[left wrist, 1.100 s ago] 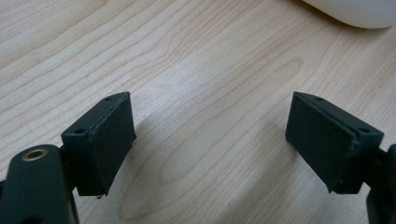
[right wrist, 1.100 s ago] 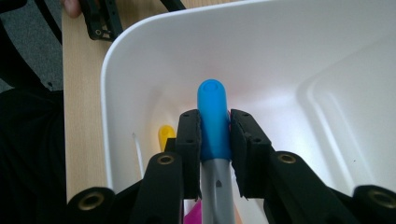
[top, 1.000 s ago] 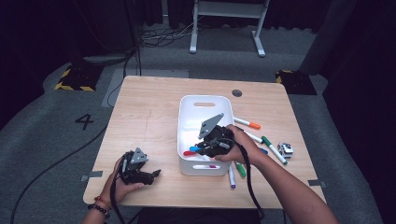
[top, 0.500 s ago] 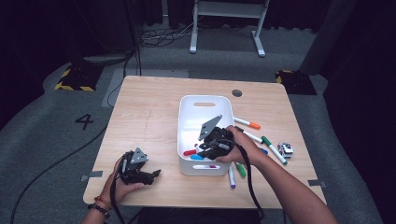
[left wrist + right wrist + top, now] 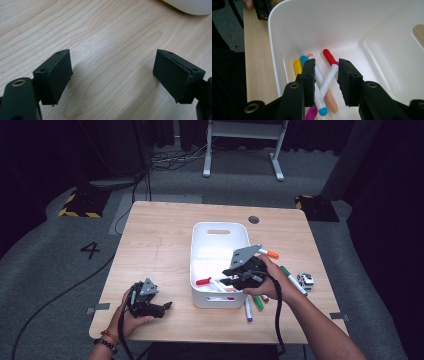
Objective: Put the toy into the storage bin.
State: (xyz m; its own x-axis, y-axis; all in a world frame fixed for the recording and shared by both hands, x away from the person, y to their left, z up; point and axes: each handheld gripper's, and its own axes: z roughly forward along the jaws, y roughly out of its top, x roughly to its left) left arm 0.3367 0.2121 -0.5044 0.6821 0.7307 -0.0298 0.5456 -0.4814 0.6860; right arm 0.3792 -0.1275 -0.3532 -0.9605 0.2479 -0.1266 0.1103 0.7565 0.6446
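My right gripper [image 5: 228, 278] hovers over the near right part of the white bin [image 5: 220, 226], pointing down into it. Its jaws have just opened and then eased in a little. They stand apart in the right gripper view [image 5: 325, 72], with nothing pressed between the pads. Below them several markers lie on the bin floor, among them a red-capped one [image 5: 329, 58], a blue one [image 5: 303, 60] and a yellow one [image 5: 297, 67]. My left gripper [image 5: 162, 306] rests on the table at the near left, its jaws wide and empty [image 5: 112, 67].
More markers lie on the wooden table [image 5: 160, 245] right of the bin: an orange-capped one [image 5: 270, 253], a green one [image 5: 292, 281] and some near the front [image 5: 252, 304]. A small black-and-white object [image 5: 305, 279] sits by the right edge. The bin's corner [image 5: 190, 5] lies ahead of my left gripper.
My right gripper has drawn back slightly to the right over the bin and its jaws have parted. The left hand has stayed in place.
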